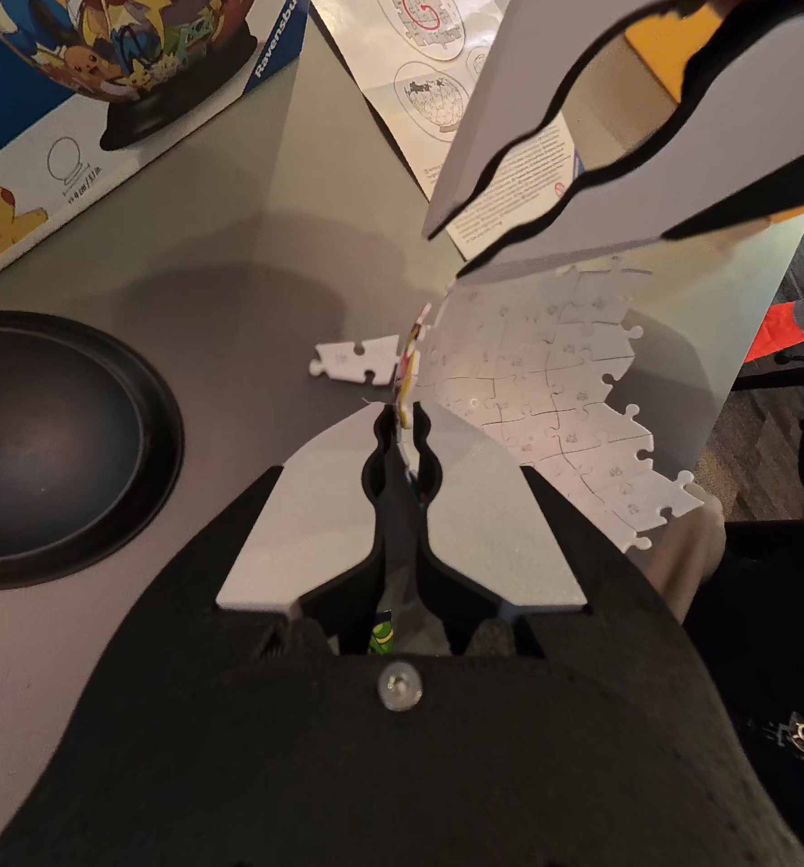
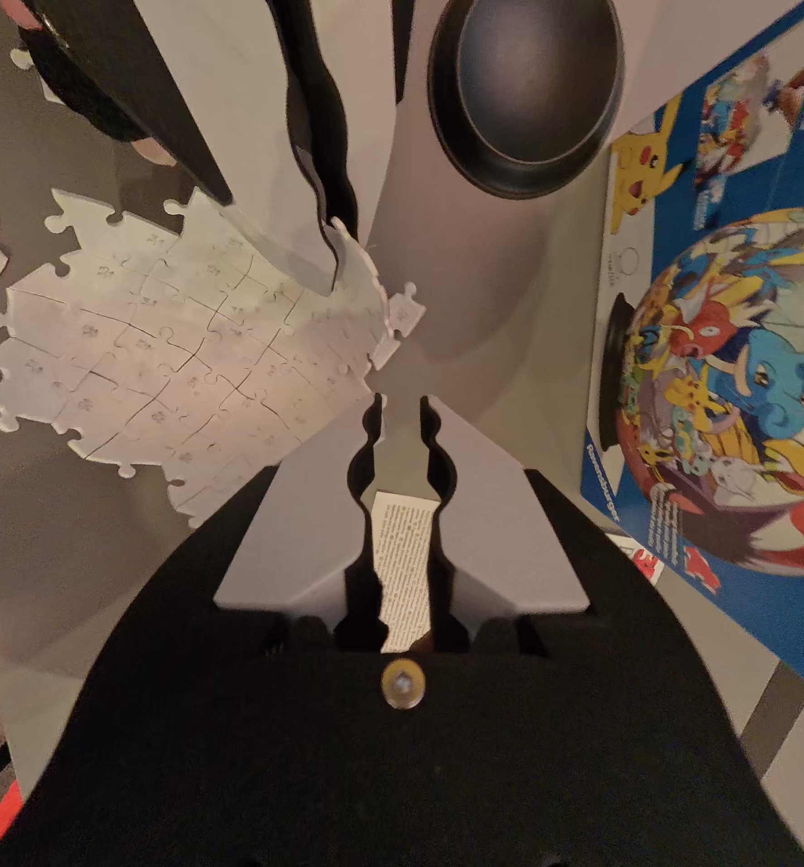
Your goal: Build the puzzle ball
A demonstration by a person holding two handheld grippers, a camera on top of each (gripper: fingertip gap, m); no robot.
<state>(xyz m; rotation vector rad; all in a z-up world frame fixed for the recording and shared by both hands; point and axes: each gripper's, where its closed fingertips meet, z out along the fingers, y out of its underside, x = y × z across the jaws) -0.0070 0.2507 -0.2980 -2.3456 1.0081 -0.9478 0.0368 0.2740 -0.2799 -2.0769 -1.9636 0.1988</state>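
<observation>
On the grey surface (image 1: 231, 225), by position:
Left claw (image 1: 402, 415): jaws nearly together, clamped on the edge of the curved puzzle section (image 1: 545, 394), which it holds off the surface, white backs showing.
Right claw (image 2: 402, 403): jaws a narrow gap apart, nothing between them, tips just beside the section's edge.
Loose piece (image 1: 358, 363): white side up, lying flat beside the held section.
Black stand (image 1: 53, 445): round, well left of the left claw.
Puzzle box (image 2: 719, 375): blue, beyond the stand.
Instruction sheet (image 1: 414, 70): lying under the right claw.
</observation>
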